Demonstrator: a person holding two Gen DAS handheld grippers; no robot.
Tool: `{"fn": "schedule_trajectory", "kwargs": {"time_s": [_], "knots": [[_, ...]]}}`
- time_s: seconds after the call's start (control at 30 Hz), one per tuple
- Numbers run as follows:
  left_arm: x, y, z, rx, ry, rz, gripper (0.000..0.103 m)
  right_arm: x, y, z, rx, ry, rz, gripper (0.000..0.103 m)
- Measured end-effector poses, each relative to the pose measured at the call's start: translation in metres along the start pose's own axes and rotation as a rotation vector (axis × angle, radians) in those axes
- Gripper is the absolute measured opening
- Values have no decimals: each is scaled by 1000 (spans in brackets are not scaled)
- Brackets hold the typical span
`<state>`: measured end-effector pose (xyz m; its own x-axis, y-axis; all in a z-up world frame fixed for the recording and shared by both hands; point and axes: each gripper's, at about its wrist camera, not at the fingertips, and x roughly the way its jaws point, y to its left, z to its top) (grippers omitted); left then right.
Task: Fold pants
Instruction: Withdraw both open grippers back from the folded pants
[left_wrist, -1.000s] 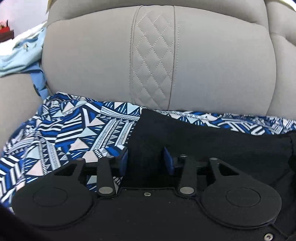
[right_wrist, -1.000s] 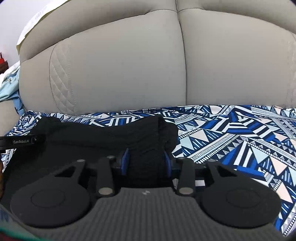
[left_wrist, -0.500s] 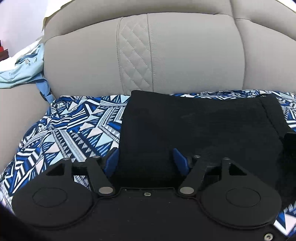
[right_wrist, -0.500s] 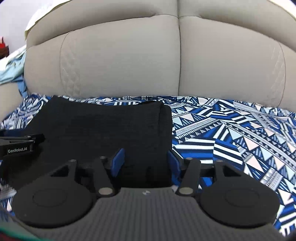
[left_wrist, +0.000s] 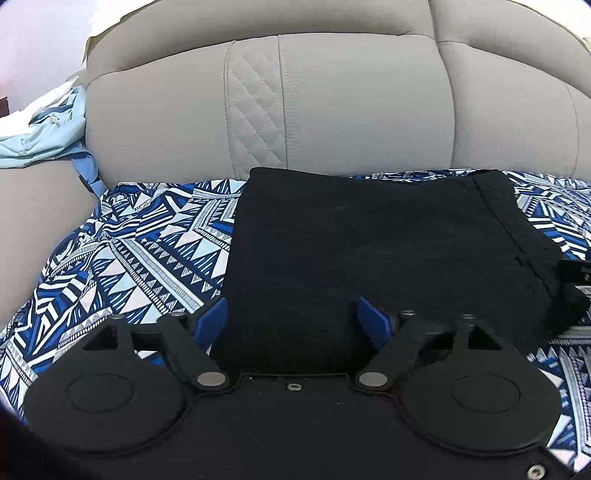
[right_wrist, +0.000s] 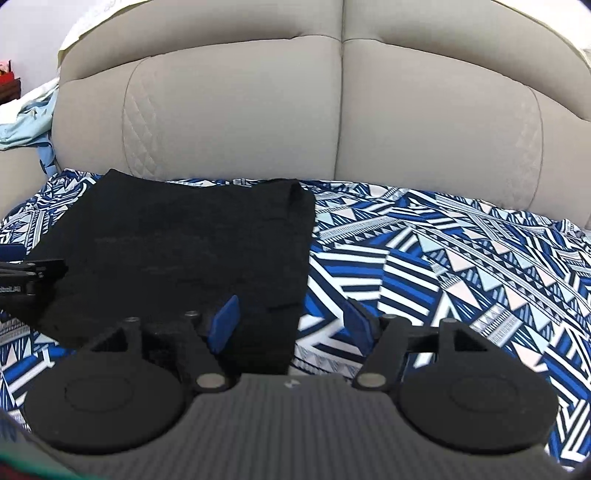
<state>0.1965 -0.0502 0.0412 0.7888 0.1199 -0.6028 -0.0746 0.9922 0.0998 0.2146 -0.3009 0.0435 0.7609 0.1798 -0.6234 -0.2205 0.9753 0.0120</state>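
We read only a cut-off white label ending "bot.AI", printed on the left gripper (right_wrist: 22, 284), at the right-wrist view's edge

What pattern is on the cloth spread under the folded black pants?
The cloth has a blue, white and pale pink geometric print of triangles and stripes, clearest in the right wrist view.

Both wrist views low, close, facing sofa backrest (left_wrist: 332, 110); shared: black pants (right_wrist: 184, 251), patterned cover (left_wrist: 129, 258).
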Motion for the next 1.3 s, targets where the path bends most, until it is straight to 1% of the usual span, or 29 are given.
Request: {"fn": "schedule_trajectory", "kwargs": {"time_s": [0.07, 0.17, 0.23, 0.3, 0.43, 0.5, 0.63, 0.77, 0.83, 0.87, 0.9, 0.93, 1.03, 1.2, 1.3], "knots": [[-6, 2, -3, 5, -4, -8, 81, -2, -6, -4, 2, 10, -15, 77], [-13, 4, -9, 18, -7, -4, 83, 1, -21, -15, 23, 45, -62, 77], [-17, 6, -12, 16, -8, -7, 83, -1, -29, -19, 49, 46, -75, 77], [-24, 8, -14, -1, -12, -24, 85, -9, -33, -22, 62, 31, -77, 77], [-44, 7, -23, -23, -35, -74, 95, -34, -31, -32, 86, -25, -56, 79], [-52, 3, -29, -10, -44, -81, 97, -47, -25, -37, 101, -57, -43, 84], [-63, -4, -42, 14, -48, -79, 98, -64, -5, -49, 115, -104, -6, 89], [-66, -12, -56, 33, -31, -79, 98, -76, 19, -65, 136, -132, 45, 93], [-67, -16, -62, 38, -20, -80, 98, -80, 33, -73, 122, -151, 52, 98], [-68, -17, -66, 41, -14, -84, 99, -82, 41, -76, 108, -160, 52, 103], [-69, -17, -69, 43, -11, -88, 102, -84, 49, -79, 90, -173, 51, 103], [-69, -17, -71, 45, -10, -90, 103, -84, 55, -82, 73, -182, 47, 103], [-69, -16, -78, 42, -2, -89, 103, -82, 72, -88, 37, -200, 32, 103], [-63, -5, -82, 24, 0, -77, 103, -71, 87, -91, 2, -221, -10, 103], [-57, 5, -80, -2, -6, -98, 103, -63, 93, -92, -19, -220, -34, 103]]}}
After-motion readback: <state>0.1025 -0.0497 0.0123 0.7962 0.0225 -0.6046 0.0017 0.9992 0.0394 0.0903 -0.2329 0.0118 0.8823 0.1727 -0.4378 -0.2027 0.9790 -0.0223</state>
